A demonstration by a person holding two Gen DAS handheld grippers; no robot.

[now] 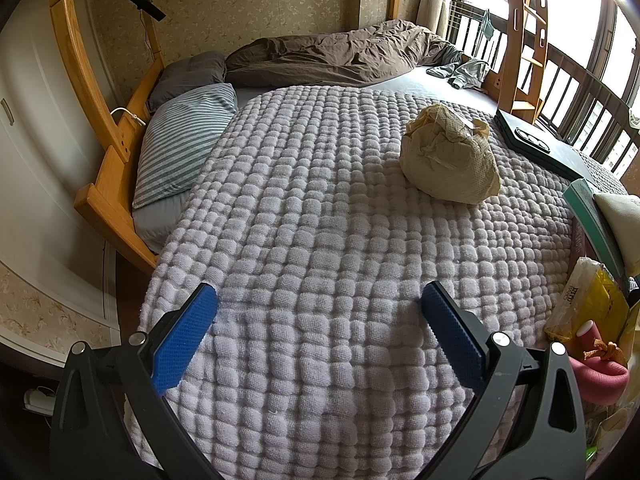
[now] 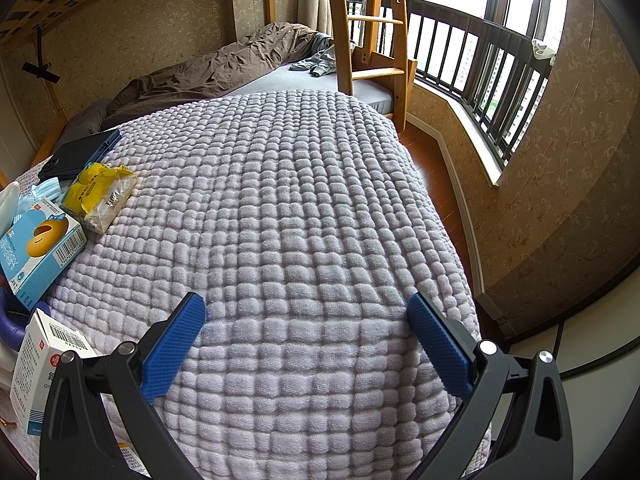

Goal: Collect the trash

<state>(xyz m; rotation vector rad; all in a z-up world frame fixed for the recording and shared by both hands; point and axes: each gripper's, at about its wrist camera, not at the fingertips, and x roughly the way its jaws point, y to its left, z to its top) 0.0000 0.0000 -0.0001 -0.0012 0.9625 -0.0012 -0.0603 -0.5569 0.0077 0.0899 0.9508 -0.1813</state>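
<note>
Both my left gripper (image 1: 318,300) and right gripper (image 2: 306,310) are spread wide and hold nothing. The crumpled paper bag (image 1: 450,156) lies far right on the quilt (image 1: 300,208), so I think I should reach low and pinch its loose top.

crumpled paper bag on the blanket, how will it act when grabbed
The crumpled paper bag looks thin and creased, so it will probably crush inward. It seems light for its bulk. On the soft quilted blanket, a push may slide or tumble it.

Both tongs, left (image 1: 319,300) and right (image 2: 306,308), have black angular frames, silver pivot screws, and blue dimpled pads (image 1: 182,336) inside each finger.
</note>
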